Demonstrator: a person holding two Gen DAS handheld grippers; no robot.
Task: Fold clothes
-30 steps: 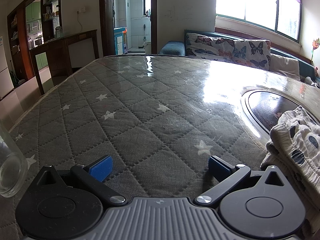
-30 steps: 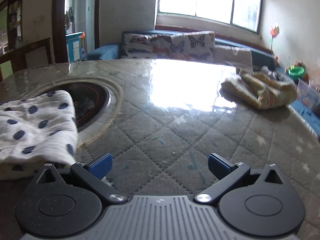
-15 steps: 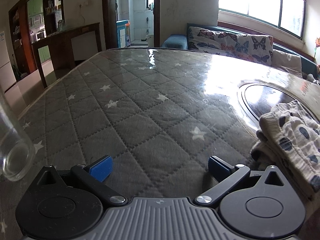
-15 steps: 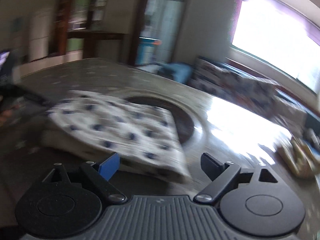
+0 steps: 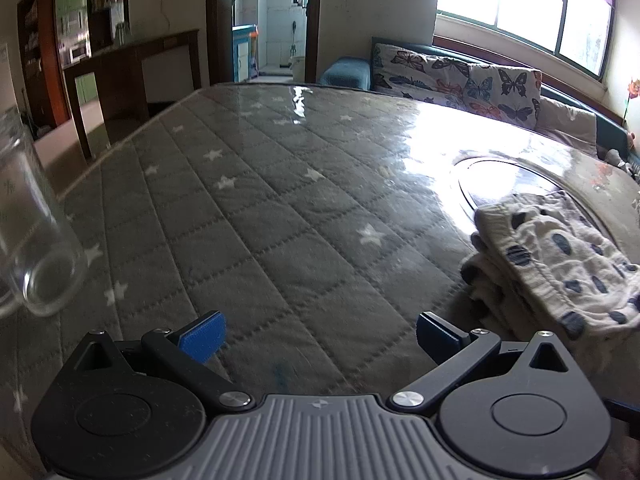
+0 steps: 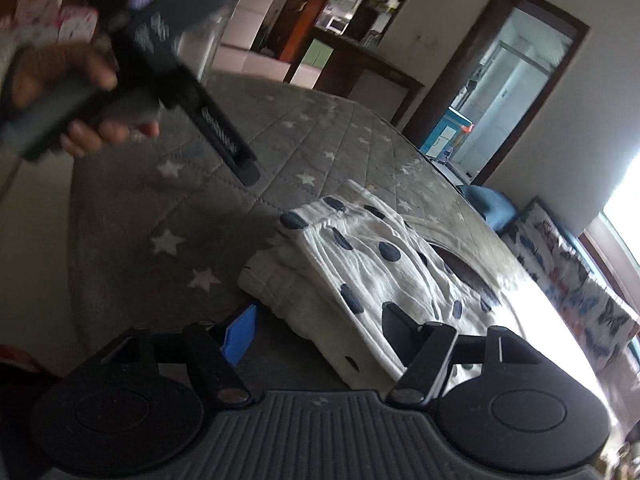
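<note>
Two grippers hovered by the folded spotted garment (image 6: 360,264) on the quilted table (image 5: 280,208).
My right gripper (image 6: 316,328) had been narrowing, the garment's near edge between unpressed pads; my left gripper (image 5: 320,328) gaped wide, holding nothing.

No legible text or labels.

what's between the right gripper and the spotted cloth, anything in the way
Nothing visible. The folded spotted cloth lies on the quilted table cover right ahead of the right gripper, whose fingers have just been closing, with the cloth's near edge between them. The left gripper is off to the side.
</note>
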